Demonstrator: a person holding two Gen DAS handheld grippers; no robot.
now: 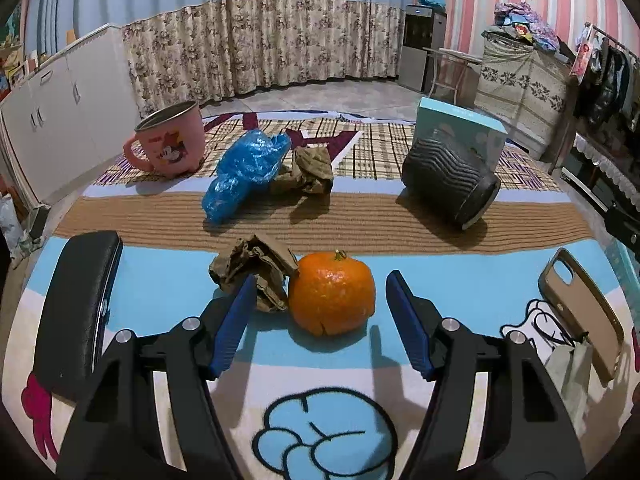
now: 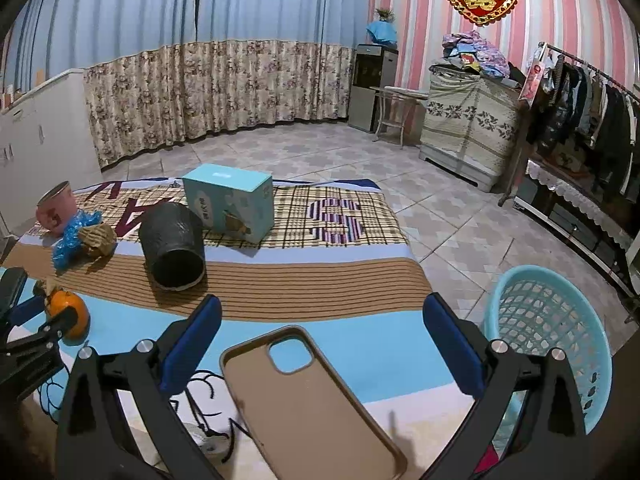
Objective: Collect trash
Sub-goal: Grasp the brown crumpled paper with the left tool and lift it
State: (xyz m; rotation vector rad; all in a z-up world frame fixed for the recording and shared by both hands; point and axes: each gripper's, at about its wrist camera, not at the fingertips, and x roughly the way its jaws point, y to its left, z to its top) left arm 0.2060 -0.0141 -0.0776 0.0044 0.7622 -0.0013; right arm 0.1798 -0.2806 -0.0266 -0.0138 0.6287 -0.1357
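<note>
Straddling the orange [image 1: 331, 294] with my left gripper [image 1: 320, 308], I had not yet pinched it, pads apart on both sides.

Crumpled brown paper [image 1: 252, 272] touched it at nine o'clock; my right gripper [image 2: 320, 344] gaped over a phone case [image 2: 308, 400], basket [image 2: 552, 320] at three o'clock.

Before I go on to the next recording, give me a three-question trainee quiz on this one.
1. True or false: the black bin stands upright.
2. What lies between the fingers of the left gripper? A) pink mug B) orange C) blue plastic bag
3. Fill in: the right gripper hovers over a brown ____.

Key: 1. False; it lies on its side in front of the teal box. 2. B; the fingers flank it without touching. 3. Phone case.
</note>
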